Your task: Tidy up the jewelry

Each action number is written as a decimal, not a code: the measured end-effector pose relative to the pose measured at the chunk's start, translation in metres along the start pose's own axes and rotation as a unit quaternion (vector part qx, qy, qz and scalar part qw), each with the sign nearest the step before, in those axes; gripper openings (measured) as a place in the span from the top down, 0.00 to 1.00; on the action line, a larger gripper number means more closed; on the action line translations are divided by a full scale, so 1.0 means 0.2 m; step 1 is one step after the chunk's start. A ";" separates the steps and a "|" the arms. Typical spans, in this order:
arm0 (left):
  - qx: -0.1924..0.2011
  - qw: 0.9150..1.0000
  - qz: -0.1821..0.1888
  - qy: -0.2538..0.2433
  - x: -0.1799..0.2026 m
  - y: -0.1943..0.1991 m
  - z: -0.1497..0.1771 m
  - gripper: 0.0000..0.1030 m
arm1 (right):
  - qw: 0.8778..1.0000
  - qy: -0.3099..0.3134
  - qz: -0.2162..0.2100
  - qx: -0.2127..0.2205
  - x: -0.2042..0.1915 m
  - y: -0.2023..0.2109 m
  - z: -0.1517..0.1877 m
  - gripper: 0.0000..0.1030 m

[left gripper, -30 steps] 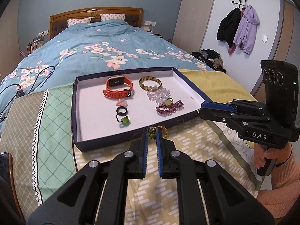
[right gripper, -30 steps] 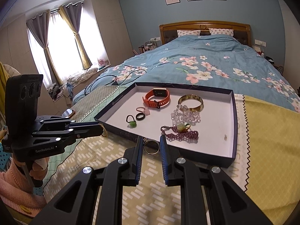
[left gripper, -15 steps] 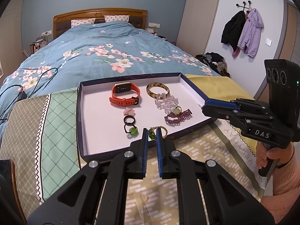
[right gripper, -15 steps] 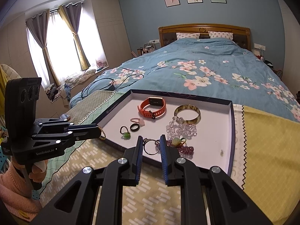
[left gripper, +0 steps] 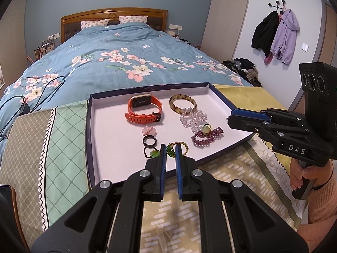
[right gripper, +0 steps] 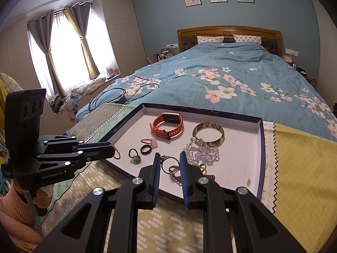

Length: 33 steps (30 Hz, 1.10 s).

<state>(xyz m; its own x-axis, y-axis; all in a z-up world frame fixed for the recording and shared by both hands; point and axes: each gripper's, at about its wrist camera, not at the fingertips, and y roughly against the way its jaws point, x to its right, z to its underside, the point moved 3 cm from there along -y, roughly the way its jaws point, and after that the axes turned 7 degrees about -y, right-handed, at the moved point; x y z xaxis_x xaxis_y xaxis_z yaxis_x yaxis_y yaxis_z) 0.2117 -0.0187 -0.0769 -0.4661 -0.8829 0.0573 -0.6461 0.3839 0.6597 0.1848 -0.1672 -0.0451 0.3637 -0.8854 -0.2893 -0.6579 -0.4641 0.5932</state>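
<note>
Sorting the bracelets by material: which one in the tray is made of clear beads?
The clear bead bracelet lying against the tortoiseshell bangle; the purple bead bracelet nearer the front is dark and opaque.

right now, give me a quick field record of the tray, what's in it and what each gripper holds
surface: patterned blanket at the foot of a bed
tray: shallow, dark rim, white floor
in tray: orange watch, amber bangle, clear bead bracelet, purple bead bracelet, black ring
left gripper: shut on gold chain bracelet with green bead
right gripper: shut on silver ring
</note>
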 end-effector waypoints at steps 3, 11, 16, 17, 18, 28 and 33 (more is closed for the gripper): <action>-0.002 1.000 -0.001 0.002 -0.02 -0.02 -0.01 0.91 | 1.000 -0.002 0.000 -0.001 0.00 -0.01 0.00 0.84; -0.013 1.000 -0.005 0.003 -0.04 -0.09 -0.01 0.91 | 1.000 -0.006 0.004 -0.007 0.03 -0.08 -0.04 0.84; -0.017 1.000 -0.006 0.004 -0.04 -0.11 -0.01 0.91 | 1.000 -0.007 0.005 -0.011 0.04 -0.10 -0.03 0.84; -0.018 1.000 -0.006 0.004 -0.04 -0.11 0.00 0.91 | 1.000 -0.007 0.006 -0.012 0.04 -0.11 -0.03 0.84; -0.019 1.000 -0.006 0.004 -0.04 -0.12 -0.01 0.91 | 1.000 -0.007 0.006 -0.013 0.04 -0.11 -0.03 0.84; -0.026 1.000 -0.008 0.005 -0.05 -0.15 -0.01 0.91 | 1.000 -0.007 0.009 -0.016 0.04 -0.14 -0.04 0.84; -0.030 1.000 -0.010 0.004 -0.05 -0.17 0.00 0.91 | 1.000 -0.009 0.011 -0.016 0.05 -0.16 -0.04 0.84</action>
<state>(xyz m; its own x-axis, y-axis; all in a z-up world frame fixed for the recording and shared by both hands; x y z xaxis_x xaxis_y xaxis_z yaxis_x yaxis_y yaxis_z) 0.2383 -0.0231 -0.0988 -0.4490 -0.8921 0.0502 -0.6178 0.3505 0.7039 0.2144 -0.1602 -0.0607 0.3373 -0.8962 -0.2881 -0.6438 -0.4429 0.6240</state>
